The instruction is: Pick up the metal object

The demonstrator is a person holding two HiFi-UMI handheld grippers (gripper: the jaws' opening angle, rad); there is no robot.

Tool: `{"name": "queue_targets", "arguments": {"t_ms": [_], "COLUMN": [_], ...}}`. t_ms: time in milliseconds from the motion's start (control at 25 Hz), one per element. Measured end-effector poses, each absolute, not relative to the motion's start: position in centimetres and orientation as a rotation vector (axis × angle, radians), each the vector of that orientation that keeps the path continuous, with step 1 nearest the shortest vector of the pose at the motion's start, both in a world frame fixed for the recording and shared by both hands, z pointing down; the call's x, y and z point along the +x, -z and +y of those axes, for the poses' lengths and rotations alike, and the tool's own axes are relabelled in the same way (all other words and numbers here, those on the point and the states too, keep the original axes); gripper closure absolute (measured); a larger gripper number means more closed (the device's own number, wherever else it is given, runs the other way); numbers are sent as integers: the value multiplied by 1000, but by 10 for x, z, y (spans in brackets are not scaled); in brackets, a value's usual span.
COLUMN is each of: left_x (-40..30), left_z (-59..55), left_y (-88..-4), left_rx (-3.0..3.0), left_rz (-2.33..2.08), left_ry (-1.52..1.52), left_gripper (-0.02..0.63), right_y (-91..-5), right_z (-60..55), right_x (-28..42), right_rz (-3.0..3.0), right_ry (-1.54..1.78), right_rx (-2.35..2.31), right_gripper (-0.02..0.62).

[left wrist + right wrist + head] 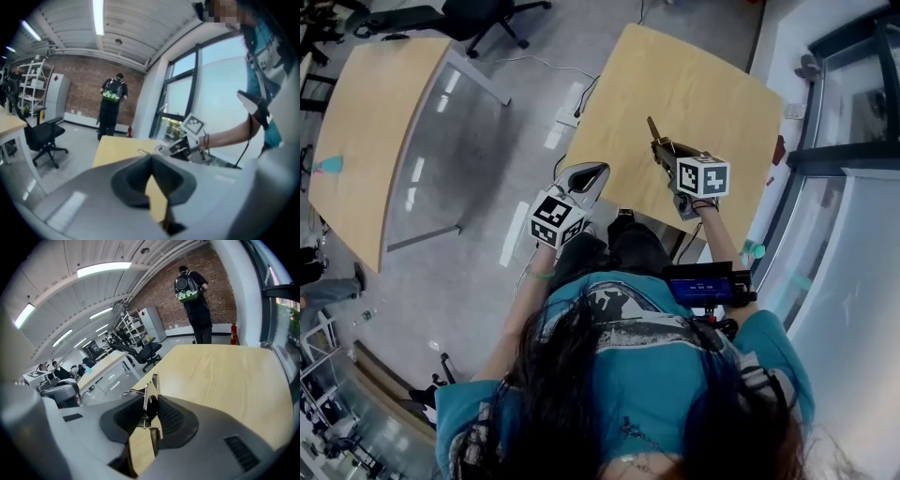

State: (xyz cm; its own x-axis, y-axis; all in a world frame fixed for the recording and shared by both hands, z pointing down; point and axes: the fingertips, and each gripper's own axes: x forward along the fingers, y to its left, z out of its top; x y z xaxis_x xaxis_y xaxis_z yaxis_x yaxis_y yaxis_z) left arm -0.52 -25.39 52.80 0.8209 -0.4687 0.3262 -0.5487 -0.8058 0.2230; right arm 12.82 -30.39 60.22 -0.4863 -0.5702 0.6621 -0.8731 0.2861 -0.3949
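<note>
A thin, flat metal object [149, 392] with a bent wire part stands upright between my right gripper's [149, 409] jaws, pinched at its lower end. In the head view it [653, 128] sticks out beyond the right gripper [661, 148], above the light wooden table [694, 84]. The left gripper [592, 172] hangs beside the table's near left edge, jaws together and nothing in them. In the left gripper view its jaws [151, 174] meet at the tip, and the right gripper [180, 146] shows across the table [117, 147].
A second wooden table [366, 122] stands to the left across a grey floor, with a black office chair [478, 19] behind. A power strip and cable [569, 106] lie by the table's left edge. A person with a backpack [193, 296] stands beyond the table's far end. Windows [848, 141] run along the right.
</note>
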Motion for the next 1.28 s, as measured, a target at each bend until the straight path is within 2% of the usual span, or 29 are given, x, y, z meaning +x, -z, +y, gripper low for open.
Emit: {"name": "queue_targets", "arguments": {"t_ms": [200,480,720,1000,1280], "left_x": [-27,-94,-123,-120,-70], "left_z": [-235,-192,-160,-126,-34], "left_y": [-522,-517,-527,-530,-521], "left_rx": [2723,2716,2687,2671,2749], "left_rz": [-713,-655,-616,-567,-506], "left_ry": [-365,-359,-366,-346,-369], "left_gripper": [606,605,606,605,605], "right_y": [-574,-531,-522,-521,-519], "right_z": [-263,-199,-142,-89,6], "right_x": [122,67,38,27,47], "right_rz": [-2199,-2261,-2270,-2254,-2308], "right_ry": [-1122,-1211,-1264,-1289,-1298], "right_rx": [1435,1639,1706,1730,1711], "right_gripper": [497,497,497,497,497]}}
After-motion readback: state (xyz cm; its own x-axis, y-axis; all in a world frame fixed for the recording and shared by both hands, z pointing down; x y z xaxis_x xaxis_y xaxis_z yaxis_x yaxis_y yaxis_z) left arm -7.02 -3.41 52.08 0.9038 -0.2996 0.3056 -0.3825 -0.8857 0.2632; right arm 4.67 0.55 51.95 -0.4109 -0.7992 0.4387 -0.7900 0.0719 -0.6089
